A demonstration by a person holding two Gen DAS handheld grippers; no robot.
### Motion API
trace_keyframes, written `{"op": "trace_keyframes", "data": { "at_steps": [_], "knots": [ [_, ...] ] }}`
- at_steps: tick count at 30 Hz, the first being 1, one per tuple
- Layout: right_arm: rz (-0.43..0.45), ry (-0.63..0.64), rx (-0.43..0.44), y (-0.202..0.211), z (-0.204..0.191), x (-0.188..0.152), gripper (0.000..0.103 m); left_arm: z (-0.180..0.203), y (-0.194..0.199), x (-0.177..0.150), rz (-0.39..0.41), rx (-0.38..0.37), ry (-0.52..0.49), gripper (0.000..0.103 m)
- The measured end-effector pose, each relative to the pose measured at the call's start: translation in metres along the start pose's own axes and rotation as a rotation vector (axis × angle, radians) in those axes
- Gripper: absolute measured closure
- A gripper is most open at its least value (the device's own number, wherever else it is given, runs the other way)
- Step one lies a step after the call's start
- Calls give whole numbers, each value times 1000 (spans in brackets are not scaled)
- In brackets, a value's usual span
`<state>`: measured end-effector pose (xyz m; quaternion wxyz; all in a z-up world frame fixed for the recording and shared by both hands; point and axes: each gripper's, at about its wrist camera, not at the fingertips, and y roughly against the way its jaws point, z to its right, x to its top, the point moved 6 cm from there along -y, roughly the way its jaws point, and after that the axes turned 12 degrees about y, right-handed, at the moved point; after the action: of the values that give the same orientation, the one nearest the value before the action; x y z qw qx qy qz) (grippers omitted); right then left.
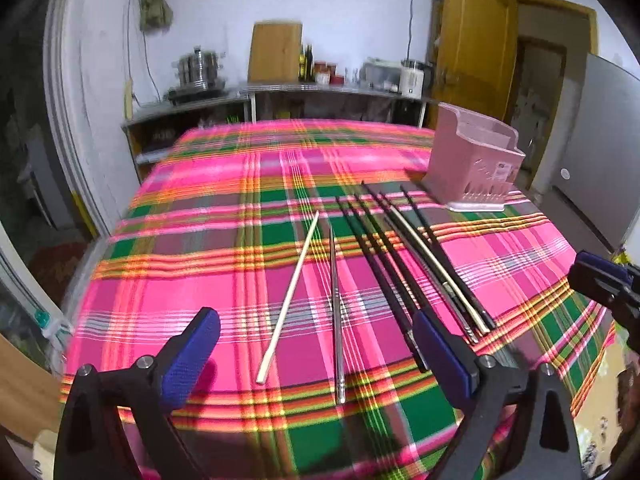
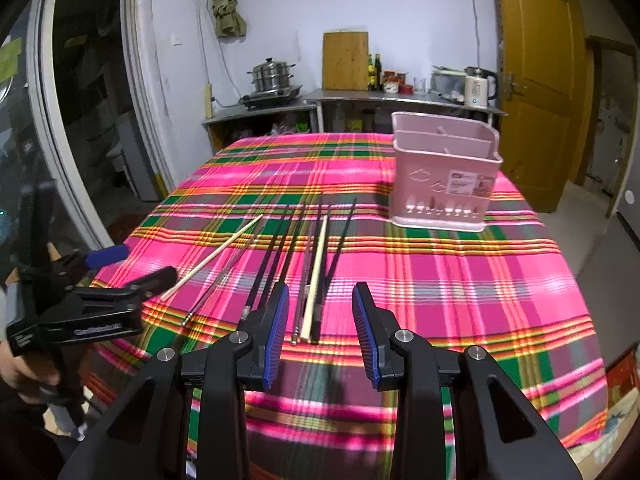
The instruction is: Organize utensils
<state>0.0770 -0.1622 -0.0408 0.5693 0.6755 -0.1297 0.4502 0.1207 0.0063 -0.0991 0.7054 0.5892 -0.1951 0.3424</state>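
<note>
Both grippers are hovering over the plaid tablecloth, gripping nothing: the left gripper is gaping wide above a pale wooden chopstick and a metal one, while the right gripper (jaws moderately parted) is poised over the bundle of black chopsticks. The pink utensil holder is standing upright just beyond the bundle's far tips.

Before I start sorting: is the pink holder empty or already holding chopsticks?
Empty as far as visible: the pink holder shows bare compartments, and the chopsticks lie on the tablecloth.
</note>
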Motion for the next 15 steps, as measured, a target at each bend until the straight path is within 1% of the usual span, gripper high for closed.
{"op": "trace_keyframes", "data": {
  "at_steps": [1,3,4,6,7,10,11,12,13,15],
  "knots": [
    [-5,5,3,-5,0,1,69,-3,-9,2,-25,-4,18,8],
    [-18,14,17,-15,-2,5,69,-9,-23,4,-62,2,45,16],
    [-24,16,29,-21,-2,7,69,-12,-34,7,-93,6,62,20],
    [-31,23,42,-31,-3,10,69,-13,-47,9,-127,-4,73,21],
    [-37,30,46,-37,-4,12,69,-12,-55,11,-144,-18,72,21],
    [-59,41,65,-56,-5,16,69,-6,-72,13,-183,-28,54,22],
    [-65,42,73,-62,-6,17,69,-3,-78,14,-200,-27,41,27],
    [-71,44,80,-68,-6,18,69,-1,-82,14,-212,-29,34,30],
    [-80,47,81,-76,-6,19,69,2,-89,14,-234,-36,25,32],
    [-95,48,85,-88,-6,22,69,6,-97,16,-248,-45,20,36]
  ]
}}
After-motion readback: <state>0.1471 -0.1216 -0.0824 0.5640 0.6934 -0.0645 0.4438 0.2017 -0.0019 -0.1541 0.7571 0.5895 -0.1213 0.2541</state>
